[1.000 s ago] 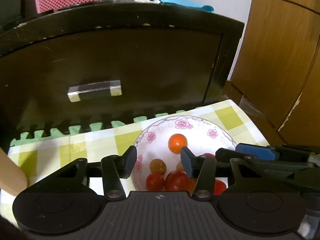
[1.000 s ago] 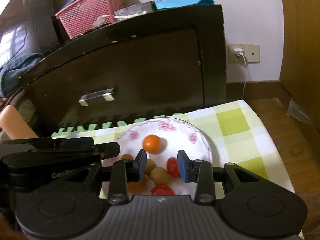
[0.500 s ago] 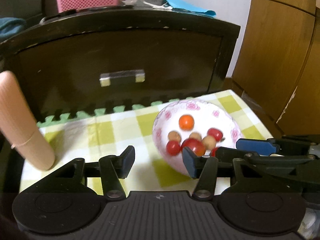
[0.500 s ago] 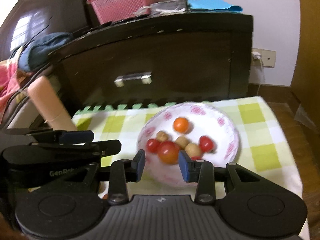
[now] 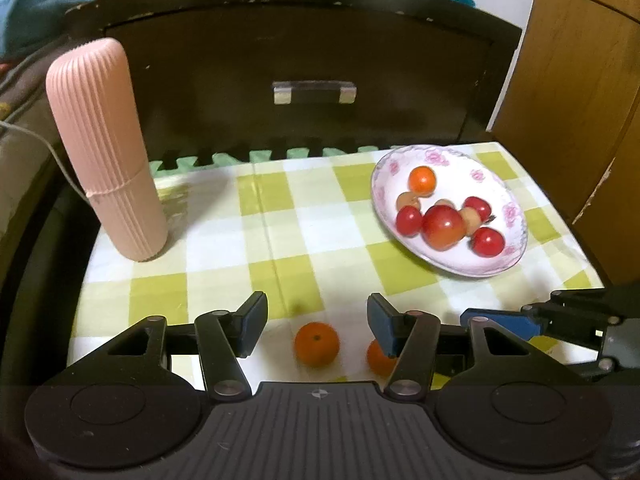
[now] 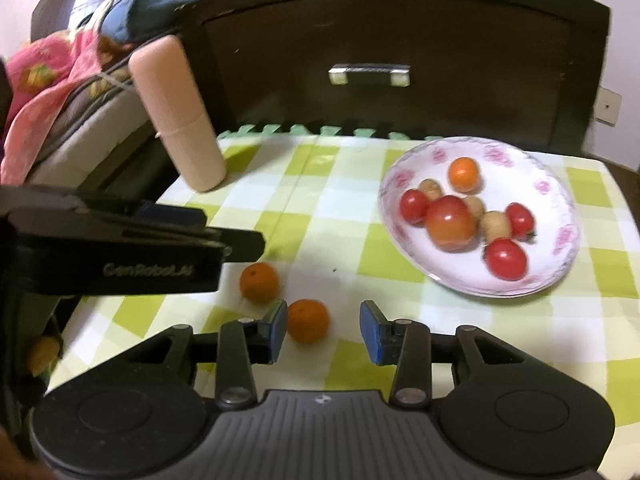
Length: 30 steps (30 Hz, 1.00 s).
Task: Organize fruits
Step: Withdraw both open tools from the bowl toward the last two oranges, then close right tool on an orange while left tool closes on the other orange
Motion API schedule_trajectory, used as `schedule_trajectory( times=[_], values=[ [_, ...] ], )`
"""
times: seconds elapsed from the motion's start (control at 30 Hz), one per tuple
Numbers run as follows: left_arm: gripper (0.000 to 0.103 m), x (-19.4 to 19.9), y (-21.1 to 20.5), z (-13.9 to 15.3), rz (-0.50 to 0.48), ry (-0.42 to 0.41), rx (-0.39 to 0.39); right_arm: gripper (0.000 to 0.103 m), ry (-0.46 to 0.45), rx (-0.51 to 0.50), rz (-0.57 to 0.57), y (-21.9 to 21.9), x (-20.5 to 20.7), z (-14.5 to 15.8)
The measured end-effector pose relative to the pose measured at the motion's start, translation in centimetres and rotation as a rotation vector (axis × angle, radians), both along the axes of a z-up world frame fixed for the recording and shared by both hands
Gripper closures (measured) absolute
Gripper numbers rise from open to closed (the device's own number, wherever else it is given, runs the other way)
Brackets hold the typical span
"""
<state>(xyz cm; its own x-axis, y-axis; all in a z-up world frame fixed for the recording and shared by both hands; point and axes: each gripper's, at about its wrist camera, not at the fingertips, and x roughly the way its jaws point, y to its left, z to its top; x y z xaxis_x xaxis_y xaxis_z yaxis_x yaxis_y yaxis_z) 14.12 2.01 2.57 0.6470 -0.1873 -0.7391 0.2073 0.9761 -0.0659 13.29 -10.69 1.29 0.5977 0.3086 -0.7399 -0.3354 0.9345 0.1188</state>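
A white floral plate [image 5: 508, 256] [image 6: 560, 264] holds several red tomatoes, brownish fruits and one small orange [image 5: 421, 179] [image 6: 463, 174]. Two more small oranges lie loose on the checked cloth near the front. One orange [image 5: 317, 344] [image 6: 259, 282] lies between the fingers of my left gripper [image 5: 317, 322], which is open. The other orange [image 5: 378, 358] [image 6: 308, 320] is partly hidden behind the left gripper's right finger and lies just inside the left finger of my right gripper [image 6: 324, 330], also open. Neither gripper holds anything.
A tall ribbed pink cylinder [image 5: 106, 152] [image 6: 178, 114] stands at the cloth's back left. A dark wooden drawer front with a metal handle [image 5: 314, 92] rises behind the table. A wooden cabinet [image 5: 572, 80] is at the right. Bedding lies at the left.
Both grippers have pulled back and away from the plate, toward the near side of the table. The two loose oranges and the pink cylinder have come fully into view.
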Motion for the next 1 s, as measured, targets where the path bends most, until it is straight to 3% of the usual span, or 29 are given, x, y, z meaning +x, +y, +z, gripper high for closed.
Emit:
schedule_trajectory(
  times=[0.5, 0.57, 1.0],
  values=[
    [0.039, 0.8, 1.3, -1.4, 0.024, 0.055, -0.01, 0.065, 0.045, 0.001, 0.053, 1.8, 1.8, -3.3],
    [0.038, 0.9, 1.1, -1.6, 0.019, 0.061, -0.008, 0.07, 0.055, -0.01, 0.039, 1.7, 2.1, -3.9],
    [0.039, 1.0, -0.6, -3.9, -0.051, 0.088, 0.057, 0.073, 0.08, -0.047, -0.015, -2.3, -0.5, -3.8]
  ],
)
